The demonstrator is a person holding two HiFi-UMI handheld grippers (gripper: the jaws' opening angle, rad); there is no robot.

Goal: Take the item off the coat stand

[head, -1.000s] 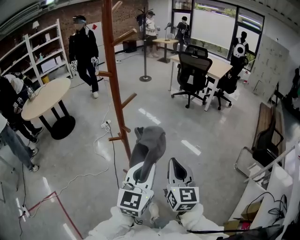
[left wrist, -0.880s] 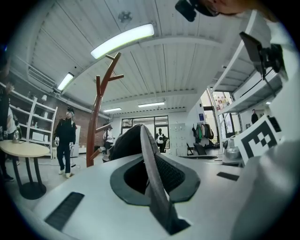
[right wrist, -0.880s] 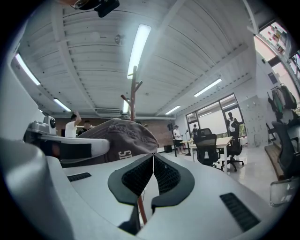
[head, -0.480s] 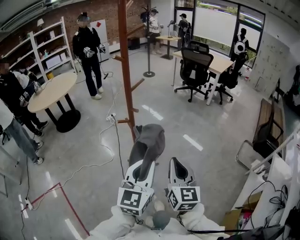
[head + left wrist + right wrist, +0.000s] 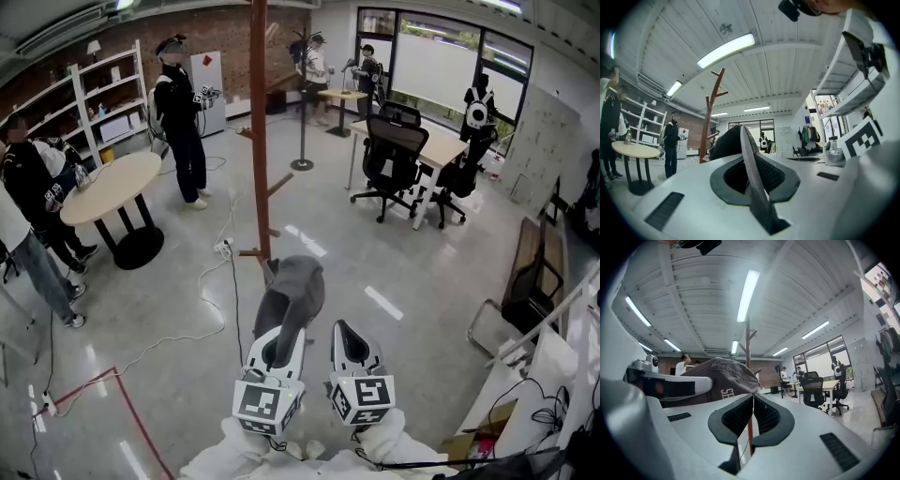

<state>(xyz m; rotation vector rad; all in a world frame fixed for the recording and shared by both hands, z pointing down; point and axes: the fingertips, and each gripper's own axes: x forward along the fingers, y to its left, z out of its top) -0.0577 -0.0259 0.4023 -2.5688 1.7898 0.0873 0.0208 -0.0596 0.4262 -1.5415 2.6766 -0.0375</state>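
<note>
Left claw (image 5: 280, 337) pinches a soft grey fabric cap (image 5: 296, 284) (domed) — right claw (image 5: 340, 328) clenched, empty.

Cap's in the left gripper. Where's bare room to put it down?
Bare floor between the coat stand and the office chairs. The round table is mostly bare, with people beside it. Crowded: cable left of the stand, clutter at far right.

Grey cap (image 5: 295, 286), clamped in left tool (image 5: 279, 339), hangs clear of wooden coat stand (image 5: 260, 141).
</note>
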